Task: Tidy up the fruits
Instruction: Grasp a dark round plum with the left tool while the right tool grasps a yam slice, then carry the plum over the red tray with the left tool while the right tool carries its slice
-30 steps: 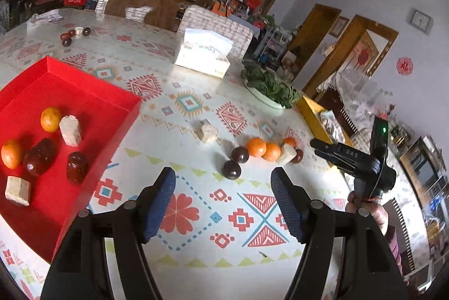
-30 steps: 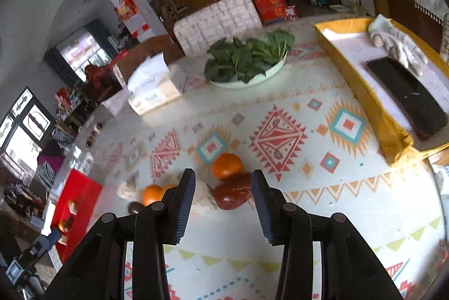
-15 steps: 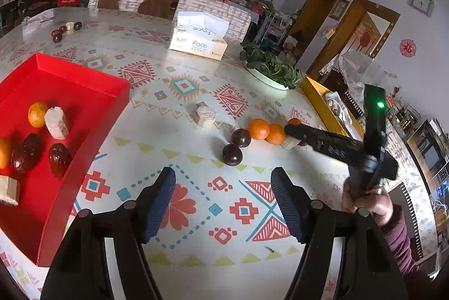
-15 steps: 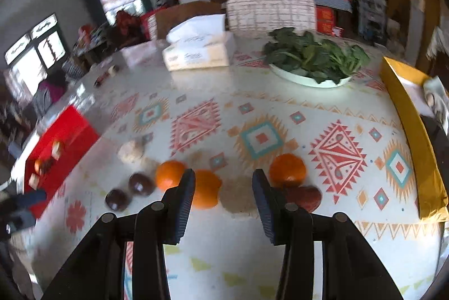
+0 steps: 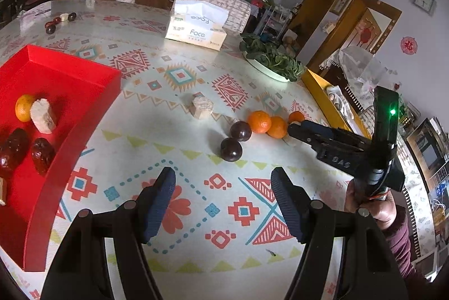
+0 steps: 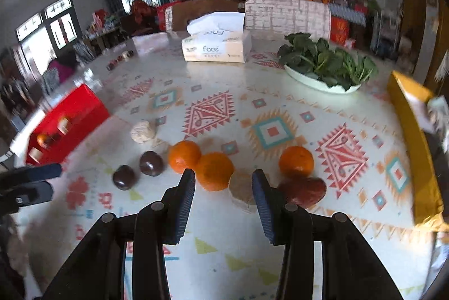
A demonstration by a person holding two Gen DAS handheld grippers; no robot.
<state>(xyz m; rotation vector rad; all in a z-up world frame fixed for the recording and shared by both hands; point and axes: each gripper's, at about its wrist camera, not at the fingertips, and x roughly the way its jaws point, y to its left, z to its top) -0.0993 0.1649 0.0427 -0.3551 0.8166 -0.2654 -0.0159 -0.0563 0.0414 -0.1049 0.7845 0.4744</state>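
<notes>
A red tray (image 5: 70, 81) at the left holds an orange, pale chunks and dark red dates. On the patterned table lie two dark round fruits (image 5: 231, 149), three oranges (image 6: 214, 170), a pale chunk (image 5: 201, 105) and a red date (image 6: 304, 189). My left gripper (image 5: 223, 195) is open and empty, a little short of the dark fruits. My right gripper (image 6: 223, 195) is open and empty, with an orange and a beige chunk (image 6: 242, 185) just ahead between its fingers. It also shows in the left wrist view (image 5: 294, 129).
A tissue box (image 5: 196, 29) and a white plate of greens (image 6: 322, 64) stand at the back. A yellow tray (image 6: 412, 137) lies at the right edge. Several small fruits (image 5: 59, 19) sit at the far left. Chairs stand behind the table.
My right gripper has swung left and closed in on the oranges and beige chunk. My left gripper has drifted slightly forward toward the dark fruits. Both stay open.
</notes>
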